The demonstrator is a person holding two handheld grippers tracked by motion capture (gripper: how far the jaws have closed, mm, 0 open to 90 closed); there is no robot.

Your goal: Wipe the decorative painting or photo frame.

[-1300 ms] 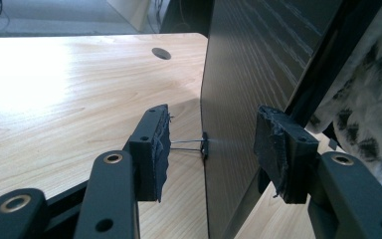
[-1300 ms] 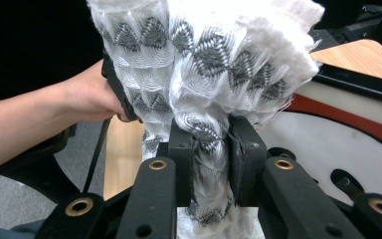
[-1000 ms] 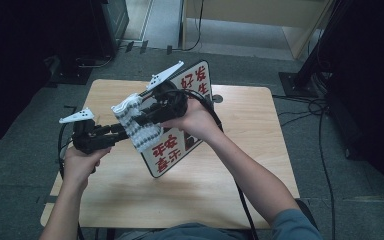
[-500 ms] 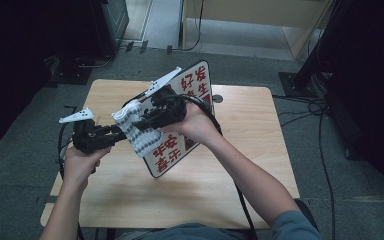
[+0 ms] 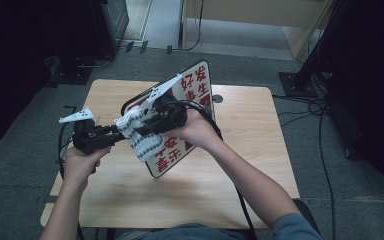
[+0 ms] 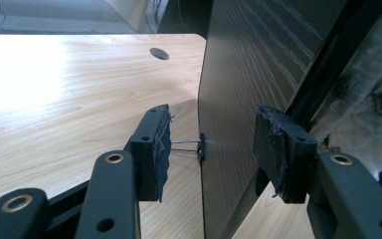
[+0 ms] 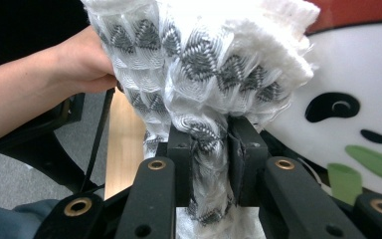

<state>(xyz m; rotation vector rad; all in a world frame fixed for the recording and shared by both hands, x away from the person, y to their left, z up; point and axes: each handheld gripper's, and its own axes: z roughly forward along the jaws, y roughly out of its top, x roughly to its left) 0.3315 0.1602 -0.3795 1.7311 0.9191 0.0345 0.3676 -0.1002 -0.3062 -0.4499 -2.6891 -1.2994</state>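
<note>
A white sign board [image 5: 192, 95] with red characters and a panda face stands tilted up on the wooden table [image 5: 250, 130]. My right gripper [image 5: 139, 129] is shut on a white cloth with grey triangles [image 5: 142, 142] and holds it against the board's printed face. In the right gripper view the cloth [image 7: 199, 55] is pinched between the jaws of the right gripper [image 7: 210, 144], beside the board [image 7: 348, 69]. My left gripper [image 6: 218, 147] straddles the board's edge. The board's dark back [image 6: 258, 59] lies by one pad, and the other pad [image 6: 156, 144] stands apart from it, joined by a thin thread.
The table [image 6: 54, 89] has a round cable hole [image 6: 159, 53] near its far edge. Dark furniture and cables [image 5: 320, 115] lie on the grey floor around it. The person's left hand [image 7: 79, 59] is close behind the cloth.
The right gripper and its cloth have slid a little toward the near side along the board's face. The left gripper and the board have stayed put.
</note>
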